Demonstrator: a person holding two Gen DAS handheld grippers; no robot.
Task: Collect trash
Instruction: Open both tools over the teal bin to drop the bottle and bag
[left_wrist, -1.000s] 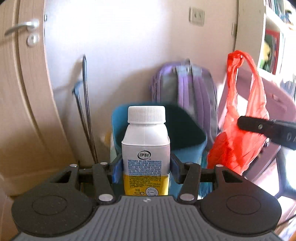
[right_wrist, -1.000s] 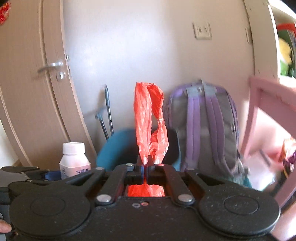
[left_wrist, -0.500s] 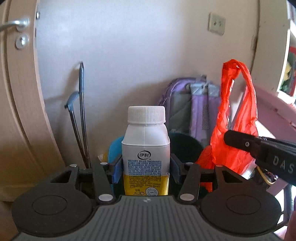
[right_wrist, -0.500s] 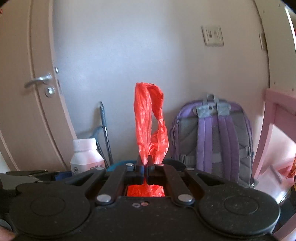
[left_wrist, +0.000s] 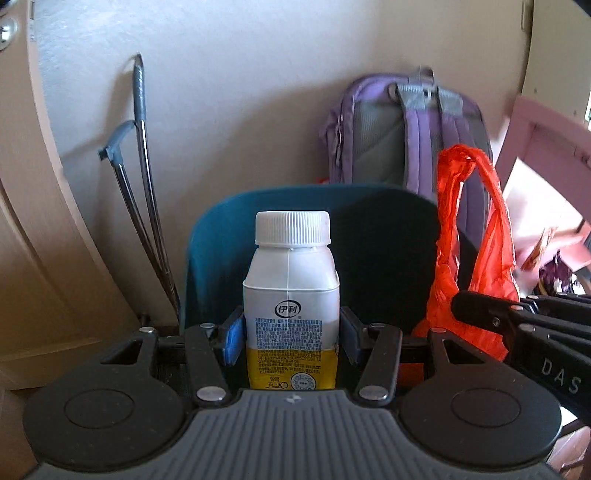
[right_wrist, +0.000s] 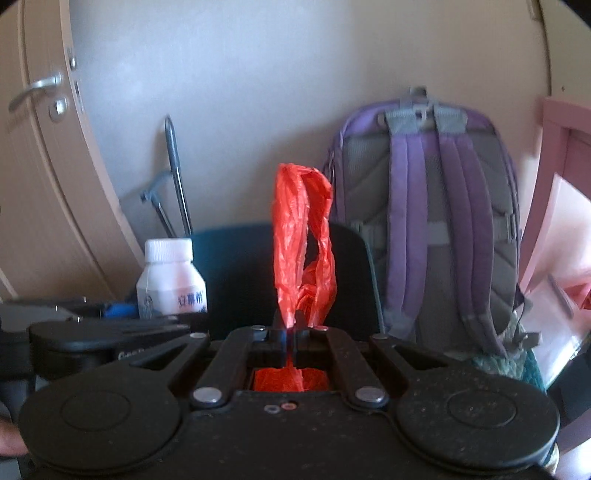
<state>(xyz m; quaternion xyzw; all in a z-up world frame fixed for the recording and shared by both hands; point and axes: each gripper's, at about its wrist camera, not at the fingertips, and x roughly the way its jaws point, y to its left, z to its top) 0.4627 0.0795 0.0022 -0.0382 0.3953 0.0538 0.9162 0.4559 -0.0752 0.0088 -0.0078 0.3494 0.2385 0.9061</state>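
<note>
Right now the left gripper (left_wrist: 291, 334) pinches a white plastic milk bottle (left_wrist: 291, 310) at frame centre, blue pads pressed on both sides of its printed sleeve; the oval logo reads 伊利, above dense blue small print too fine to read and a yellow band at the base, with a ribbed screw cap on top. Low right of that view, the other tool's black arm shows the letters "DAS". The right gripper (right_wrist: 290, 334) has its jaws pressed together on a crinkled orange-red plastic bag (right_wrist: 303, 243), whose twisted handle loop stands up at centre while more film bunches in the slot below. Directly behind both sits a dark teal bin (left_wrist: 317, 236), smooth with a rounded rim. A purple-and-grey backpack (right_wrist: 428, 221) with padded straps leans on the wall at right, thin metal rods (left_wrist: 142, 184) at left. Compared with a second ago, the bin looms larger and higher, now filling mid-frame behind the bottle, and the door handle (right_wrist: 35, 90) has slid toward the upper left corner.
</note>
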